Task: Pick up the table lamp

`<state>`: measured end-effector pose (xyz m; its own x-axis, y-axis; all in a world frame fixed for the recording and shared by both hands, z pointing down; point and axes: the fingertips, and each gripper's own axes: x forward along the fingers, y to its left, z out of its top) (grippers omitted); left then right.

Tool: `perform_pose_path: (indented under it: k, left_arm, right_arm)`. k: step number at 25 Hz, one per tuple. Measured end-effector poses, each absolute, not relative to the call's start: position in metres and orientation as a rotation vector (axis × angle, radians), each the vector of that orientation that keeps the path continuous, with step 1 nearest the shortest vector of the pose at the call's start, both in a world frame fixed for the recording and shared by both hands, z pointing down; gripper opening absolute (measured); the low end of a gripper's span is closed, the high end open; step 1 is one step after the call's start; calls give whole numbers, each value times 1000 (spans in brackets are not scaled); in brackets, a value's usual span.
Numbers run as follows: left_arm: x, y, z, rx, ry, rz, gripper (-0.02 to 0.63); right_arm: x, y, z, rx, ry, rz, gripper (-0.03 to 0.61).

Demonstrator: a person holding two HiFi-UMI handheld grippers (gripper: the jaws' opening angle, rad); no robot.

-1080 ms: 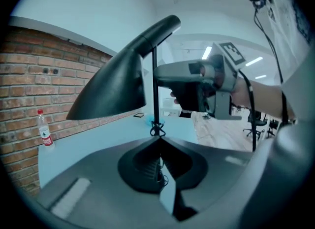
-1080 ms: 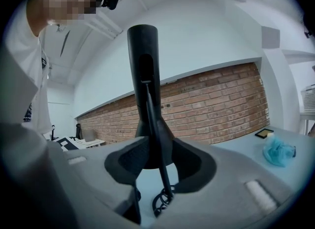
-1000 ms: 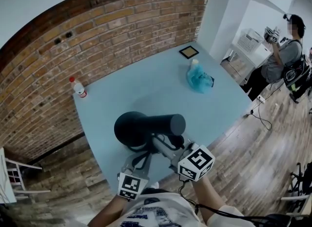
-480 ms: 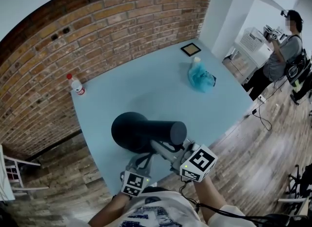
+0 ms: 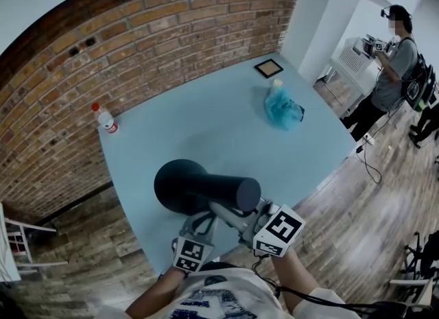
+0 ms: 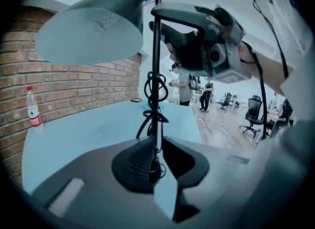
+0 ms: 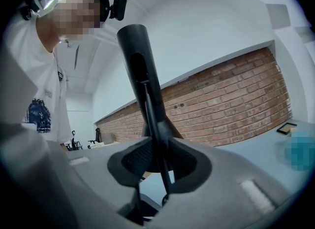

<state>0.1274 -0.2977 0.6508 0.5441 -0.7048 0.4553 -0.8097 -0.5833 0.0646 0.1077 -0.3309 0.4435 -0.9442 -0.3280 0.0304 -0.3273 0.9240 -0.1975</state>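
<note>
A black table lamp (image 5: 199,187) stands at the near edge of the blue table (image 5: 206,125); its wide shade hides the base. My left gripper (image 5: 204,220) reaches in low under the shade. The thin stem (image 6: 156,75), with a coiled cable, runs between its jaws (image 6: 160,163), and a sliver of table shows beside the stem, so it is open. My right gripper (image 5: 221,209) sits higher on the stem (image 7: 151,124). Its jaws (image 7: 158,163) have just been closing around the stem, and I see no firm press. In the left gripper view the right gripper (image 6: 197,41) hangs below the shade (image 6: 93,31).
A water bottle (image 5: 105,120) stands by the brick wall at the table's far left. A blue bag (image 5: 280,110) and a small framed square (image 5: 267,68) lie at the far right. A person (image 5: 391,71) stands beyond the table on the wooden floor.
My left gripper has moved a little lower and further in under the shade. The right gripper and the lamp have kept their place.
</note>
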Motion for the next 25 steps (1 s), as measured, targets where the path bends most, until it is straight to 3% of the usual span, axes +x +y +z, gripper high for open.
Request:
perform_pose_path:
  k: [5, 25]
  left_arm:
    - [132, -305, 654, 2523, -1263, 542, 51]
    - [138, -328, 659, 2512, -1303, 481, 51]
  right_arm:
    - [107, -328, 444, -513, 3083, -299, 71]
    - [107, -327, 444, -540, 3035, -345, 63]
